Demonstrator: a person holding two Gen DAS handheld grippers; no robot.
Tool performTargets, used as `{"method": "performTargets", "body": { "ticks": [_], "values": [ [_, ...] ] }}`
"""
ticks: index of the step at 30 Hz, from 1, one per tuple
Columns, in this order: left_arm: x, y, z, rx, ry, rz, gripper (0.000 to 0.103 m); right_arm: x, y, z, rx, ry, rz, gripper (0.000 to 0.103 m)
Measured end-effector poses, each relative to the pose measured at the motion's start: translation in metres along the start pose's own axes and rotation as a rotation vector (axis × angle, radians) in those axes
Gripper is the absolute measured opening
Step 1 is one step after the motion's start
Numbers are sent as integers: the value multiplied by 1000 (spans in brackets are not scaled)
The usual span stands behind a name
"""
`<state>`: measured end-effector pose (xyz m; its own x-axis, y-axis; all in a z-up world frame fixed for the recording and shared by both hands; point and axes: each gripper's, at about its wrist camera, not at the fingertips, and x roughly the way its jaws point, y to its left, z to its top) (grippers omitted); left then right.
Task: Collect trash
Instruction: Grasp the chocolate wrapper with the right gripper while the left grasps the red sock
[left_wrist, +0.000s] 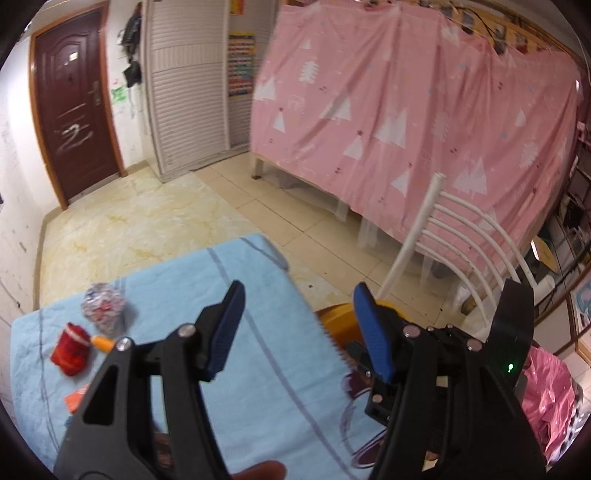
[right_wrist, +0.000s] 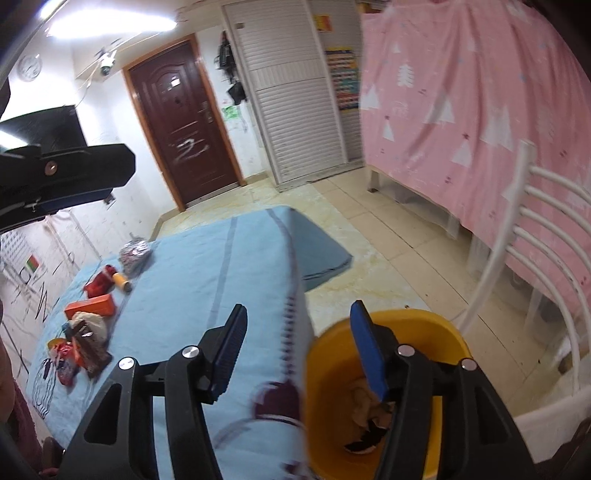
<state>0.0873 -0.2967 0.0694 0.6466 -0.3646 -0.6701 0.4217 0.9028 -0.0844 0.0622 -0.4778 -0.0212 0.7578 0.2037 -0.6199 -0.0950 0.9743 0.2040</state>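
Right wrist view: the worktop (right_wrist: 177, 266), under a pale blue cloth, carries the trash along its far left side, and the yellow bin (right_wrist: 436, 332) sits just beside its near right corner with crumpled scraps already at the bottom. The right tool (right_wrist: 299, 350) hangs empty with its blue pads spread wide, one pad above the cloth and one above the bin's mouth. In the left wrist view the left tool (left_wrist: 299, 332) is likewise wide apart and holds nothing.

Largest of the trash is the crinkled foil bag (right_wrist: 136, 254), probably light and slippery; pinching a fold near its top looks safest. The orange carton (right_wrist: 90, 307) seems stiff but light, so gripping across its narrow sides should hold. The red wrapper (right_wrist: 99, 283) and the small yellow tube (right_wrist: 122, 282), which touch each other, look soft and rollable in turn; the tube is best taken across its middle. The dark wrapper (right_wrist: 88, 349) nearest the camera lies in a heap with other scraps, thin and likely to slide.

No brand or label is readable; the blur hides any print.
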Motion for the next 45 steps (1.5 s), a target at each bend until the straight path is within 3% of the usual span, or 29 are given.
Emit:
{"method": "performTargets", "body": {
  "ticks": [11,13,23,36,42,45],
  "values": [
    [-39,95,-13,-86,-28,103,61,24,100,17,-156,33,80,56],
    [-45,115,-18,-100,-31,134,65,28,114,17,-177,40,92,57],
    [-54,209,-38,-202,5,231,65,45,180,8,-258,91,171,61],
    [-20,269,-65,-279,112,224,67,44,218,-22,-315,173,274,64],
    [4,278,-75,-267,171,202,67,61,221,-31,-295,224,302,64],
    [16,282,-77,-255,190,210,78,69,215,-31,-270,237,297,64]
  ]
}}
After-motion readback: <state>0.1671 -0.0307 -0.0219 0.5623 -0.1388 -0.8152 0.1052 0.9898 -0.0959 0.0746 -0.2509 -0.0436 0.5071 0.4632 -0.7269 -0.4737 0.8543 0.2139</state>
